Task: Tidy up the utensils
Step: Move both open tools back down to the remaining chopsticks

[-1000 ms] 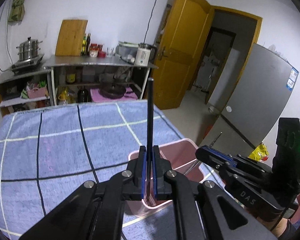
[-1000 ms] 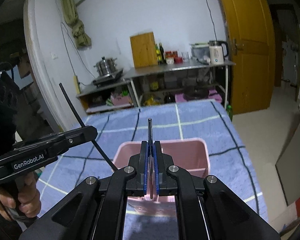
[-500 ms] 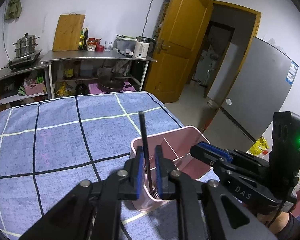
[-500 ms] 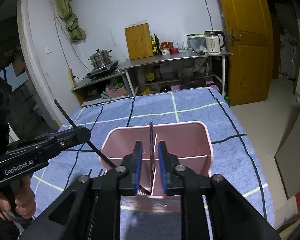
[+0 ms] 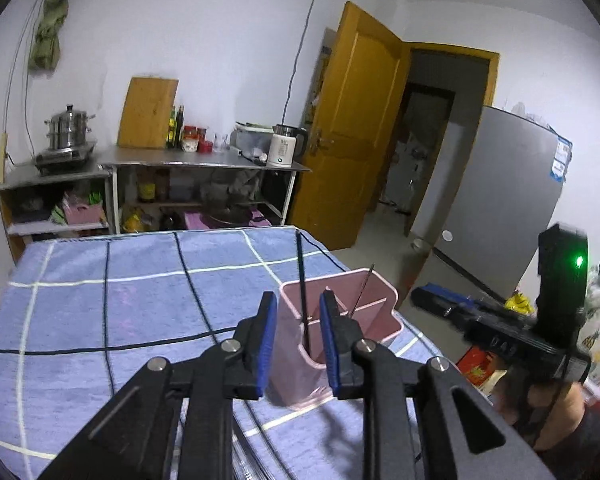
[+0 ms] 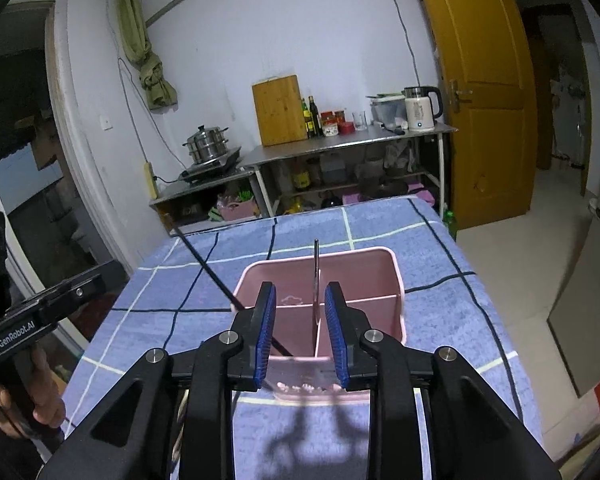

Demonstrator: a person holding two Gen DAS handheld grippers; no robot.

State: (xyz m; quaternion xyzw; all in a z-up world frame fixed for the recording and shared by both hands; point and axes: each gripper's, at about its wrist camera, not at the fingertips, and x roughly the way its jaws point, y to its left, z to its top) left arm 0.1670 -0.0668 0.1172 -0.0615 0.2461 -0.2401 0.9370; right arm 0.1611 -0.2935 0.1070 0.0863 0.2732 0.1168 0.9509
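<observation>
Only the left wrist view takes in the grey refrigerator (image 5: 500, 208) beside the open yellow door (image 5: 356, 120); only the right wrist view shows the person's left hand (image 6: 40, 396) wrapped around its handle, which reads "GenRobot.AI". The right tool's body in the left view carries letters that look like "DAS".

The left gripper (image 5: 298, 322) is spread wide and grips nothing, with a black chopstick (image 5: 302, 280) standing free between its blue pads inside the pink utensil caddy (image 5: 376, 308). The right gripper (image 6: 300, 318) is likewise wide apart and empty, a thin metal utensil (image 6: 316, 276) upright between its pads in the caddy's divided compartments. The caddy sits on the blue checked tablecloth (image 6: 380, 224).
</observation>
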